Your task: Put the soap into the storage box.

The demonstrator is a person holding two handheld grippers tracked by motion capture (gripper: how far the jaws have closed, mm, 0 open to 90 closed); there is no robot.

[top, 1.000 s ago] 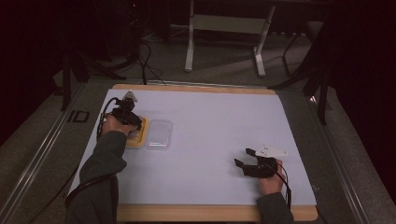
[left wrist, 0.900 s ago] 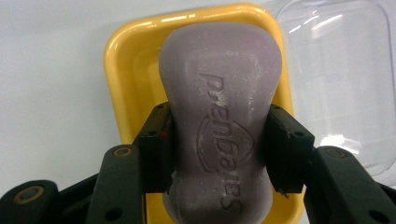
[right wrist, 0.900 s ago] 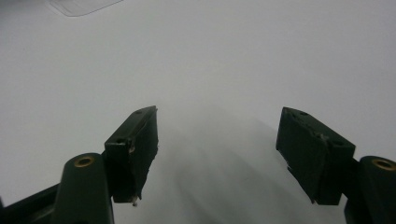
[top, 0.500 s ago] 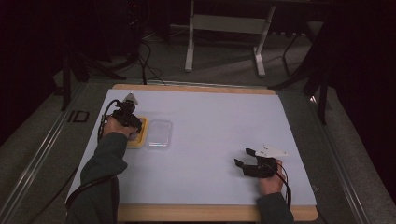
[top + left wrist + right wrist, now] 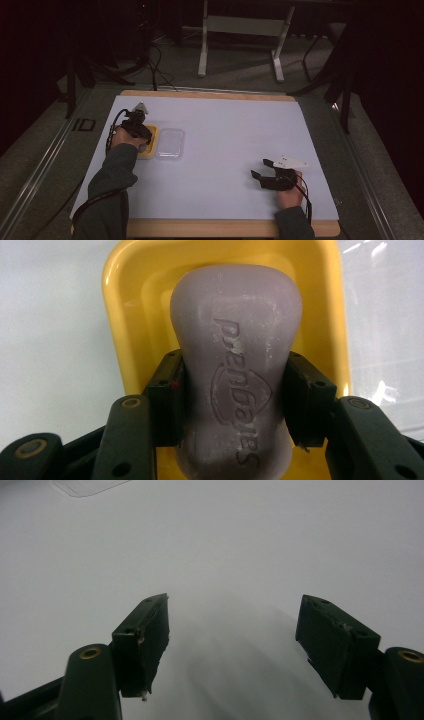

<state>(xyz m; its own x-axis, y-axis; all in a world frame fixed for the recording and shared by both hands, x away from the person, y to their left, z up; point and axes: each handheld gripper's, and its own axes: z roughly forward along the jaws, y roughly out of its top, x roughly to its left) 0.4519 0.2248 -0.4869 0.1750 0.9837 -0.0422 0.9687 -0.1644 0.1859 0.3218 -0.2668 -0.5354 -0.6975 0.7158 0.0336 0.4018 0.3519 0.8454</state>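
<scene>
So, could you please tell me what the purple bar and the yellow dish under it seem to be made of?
Purple bar: likely soap, matte and waxy, with an embossed logo and chalky white scuffs. Yellow dish: probably moulded plastic, smooth and glossy, with soft highlights along its rounded rim.

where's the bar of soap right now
The purple soap bar lies in the yellow dish at the table's left, clamped by the left gripper, beside the clear lid.

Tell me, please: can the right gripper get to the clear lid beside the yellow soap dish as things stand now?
Probably yes. The right gripper is open and empty, and bare white table lies between it and the clear lid. The left gripper, shut on the purple soap bar in the yellow dish, sits beside the lid, not over it.
</scene>
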